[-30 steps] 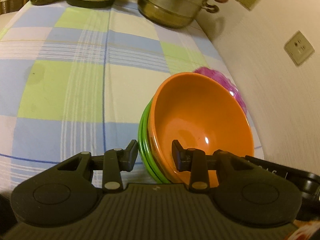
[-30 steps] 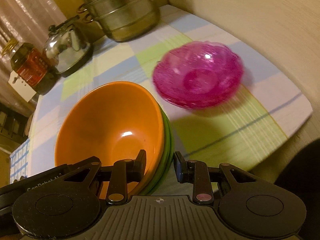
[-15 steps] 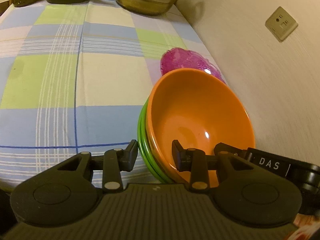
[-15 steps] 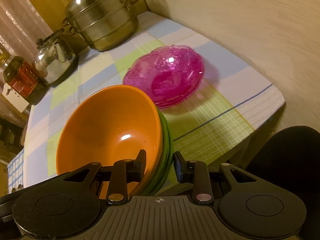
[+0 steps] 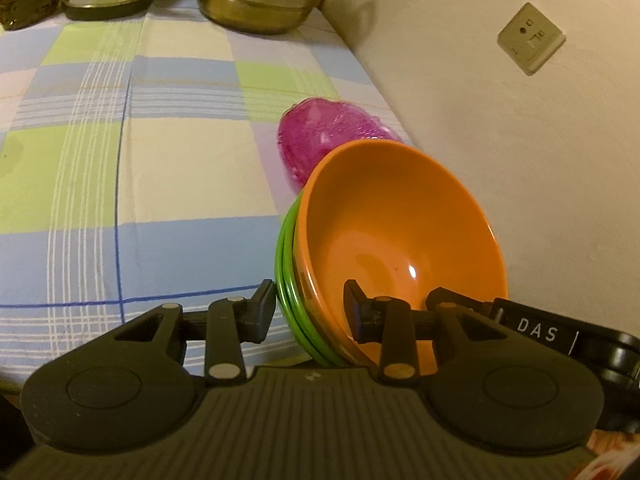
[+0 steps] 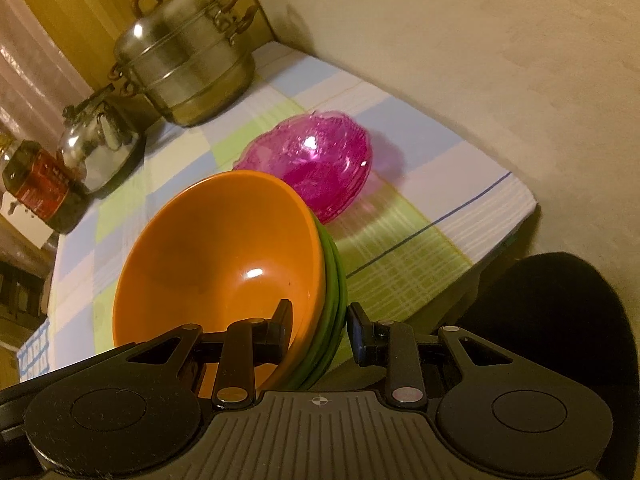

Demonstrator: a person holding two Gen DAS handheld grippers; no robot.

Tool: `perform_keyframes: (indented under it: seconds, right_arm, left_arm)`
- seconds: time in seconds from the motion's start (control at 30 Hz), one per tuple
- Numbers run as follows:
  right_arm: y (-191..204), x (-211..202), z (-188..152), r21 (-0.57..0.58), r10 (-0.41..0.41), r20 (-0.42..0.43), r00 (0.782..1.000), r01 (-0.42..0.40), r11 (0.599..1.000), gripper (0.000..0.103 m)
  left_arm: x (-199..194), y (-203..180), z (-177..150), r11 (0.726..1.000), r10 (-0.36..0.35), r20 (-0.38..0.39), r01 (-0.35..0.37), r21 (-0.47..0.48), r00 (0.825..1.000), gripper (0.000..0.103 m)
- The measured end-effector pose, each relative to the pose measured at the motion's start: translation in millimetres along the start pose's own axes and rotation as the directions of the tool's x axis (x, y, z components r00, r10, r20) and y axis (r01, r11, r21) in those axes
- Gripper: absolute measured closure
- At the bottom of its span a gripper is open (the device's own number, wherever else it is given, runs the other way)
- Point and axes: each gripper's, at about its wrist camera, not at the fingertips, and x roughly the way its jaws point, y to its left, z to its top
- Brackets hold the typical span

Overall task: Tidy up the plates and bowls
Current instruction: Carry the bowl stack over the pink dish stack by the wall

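Left gripper [image 5: 310,308] clamped over the near rim of the bowl stack: one finger inside the orange bowl [image 5: 396,236], the other outside against the green bowls [image 5: 286,276] nested beneath it. Right gripper [image 6: 320,326] grips the same stack from the opposite side, one finger inside the orange bowl [image 6: 216,260], the other outside the green bowls [image 6: 332,300]; gap at that outer pad hard to judge (contact there cannot be confirmed). Jaws on both moderately apart, spanning only the stacked rims. Both grippers come in low and roughly level, the stack tipped so its opening faces the cameras. Stack sits over the near right corner of the table's checked cloth [image 5: 120,168], close to the wall. Pink glass plates [image 6: 312,164] lie on the cloth just beyond the stack, partly hidden behind the orange rim in the left view [image 5: 320,136]. Steamer pot [image 6: 188,64], kettle [image 6: 96,144] and a dark jar [image 6: 40,188] line the far edge.
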Motion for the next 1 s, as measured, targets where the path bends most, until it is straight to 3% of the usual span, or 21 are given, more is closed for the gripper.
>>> perform_keyframes:
  seconds: [0.43, 1.0]
  right_arm:
    - [-5.6, -13.8, 16.0, 0.036, 0.01, 0.036, 0.999, -0.011, 0.999, 0.074]
    - [-11.9, -0.4, 54.3, 0.06, 0.009, 0.061, 0.998, -0.012, 0.998, 0.074]
  left_arm:
    - [-4.6, -19.5, 19.2, 0.999, -0.016, 0.023, 0.015, 0.03, 1.0, 0.071]
    - [16.8, -35.1, 64.0, 0.998, -0.035, 0.041, 0.033, 0.048, 0.999, 0.071]
